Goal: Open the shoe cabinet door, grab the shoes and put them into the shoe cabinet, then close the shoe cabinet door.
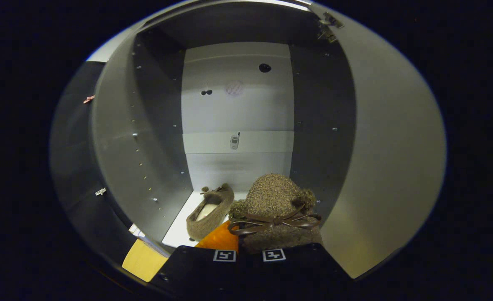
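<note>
I look straight into the open shoe cabinet, its door swung wide on the right. A brown woolly shoe with a dark ribbon bow sits in my gripper, toe pointing into the cabinet just above its white floor. The orange left finger pad presses on the shoe's side; the right finger is hidden under the shoe. The matching shoe lies on the cabinet floor, left of the held one and close to the back panel.
The cabinet's grey side walls stand close on both sides of the held shoe. A small white item hangs on the back panel's crossbar. A yellowish wooden surface lies outside the cabinet, below its left wall.
</note>
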